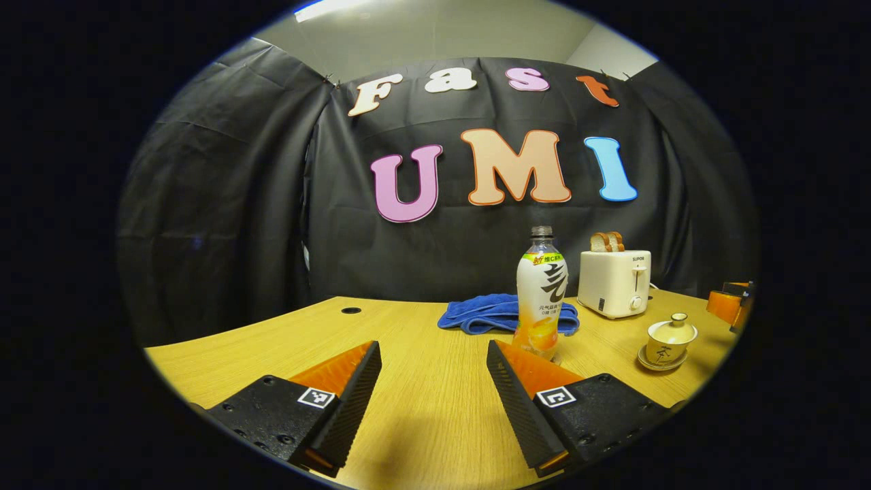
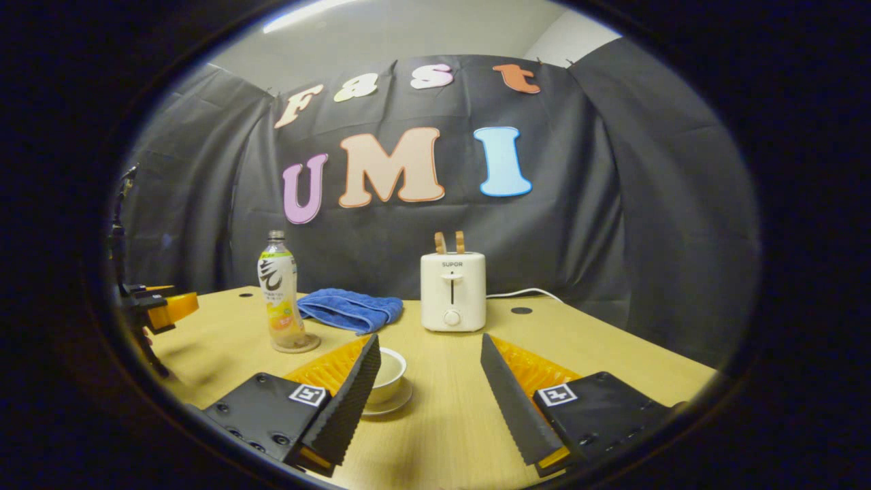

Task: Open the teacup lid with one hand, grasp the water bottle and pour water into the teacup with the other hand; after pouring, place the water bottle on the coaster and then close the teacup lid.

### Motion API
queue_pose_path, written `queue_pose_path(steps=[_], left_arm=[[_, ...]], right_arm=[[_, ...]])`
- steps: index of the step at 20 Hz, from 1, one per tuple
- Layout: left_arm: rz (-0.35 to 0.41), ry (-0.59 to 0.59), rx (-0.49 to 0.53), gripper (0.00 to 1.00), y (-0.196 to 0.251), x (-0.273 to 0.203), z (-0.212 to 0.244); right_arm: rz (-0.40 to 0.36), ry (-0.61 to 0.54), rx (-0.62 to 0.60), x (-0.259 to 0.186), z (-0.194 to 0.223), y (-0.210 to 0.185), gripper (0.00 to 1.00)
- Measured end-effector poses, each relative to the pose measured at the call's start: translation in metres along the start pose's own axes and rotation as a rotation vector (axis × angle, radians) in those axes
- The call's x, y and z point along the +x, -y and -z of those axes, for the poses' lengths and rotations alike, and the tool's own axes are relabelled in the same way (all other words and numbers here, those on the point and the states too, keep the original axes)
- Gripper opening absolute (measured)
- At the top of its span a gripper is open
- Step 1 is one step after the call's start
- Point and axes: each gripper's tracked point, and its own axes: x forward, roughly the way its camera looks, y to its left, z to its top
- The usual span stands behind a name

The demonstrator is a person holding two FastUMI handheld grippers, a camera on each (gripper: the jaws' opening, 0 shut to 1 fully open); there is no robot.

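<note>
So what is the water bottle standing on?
The water bottle stands on a round coaster, whose rim shows around its base; the coaster's middle is covered by the bottle.

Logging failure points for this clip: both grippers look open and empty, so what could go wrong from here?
1. The right gripper has one finger that looks close beside the teacup; a sideways move could shove it off its saucer.
2. The water bottle stands tall on a small coaster; an off-centre grasp by the left gripper might tip it toward the blue towel.
</note>
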Motion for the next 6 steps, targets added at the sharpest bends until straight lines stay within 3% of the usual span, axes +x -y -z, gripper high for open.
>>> queue_pose_path(steps=[6], left_arm=[[-0.003,-0.001,0.000,0.91,-0.0009,-0.0018,0.0000]], right_arm=[[0.008,-0.001,-0.001,-0.0007,0.0001,0.0015,0.96]])
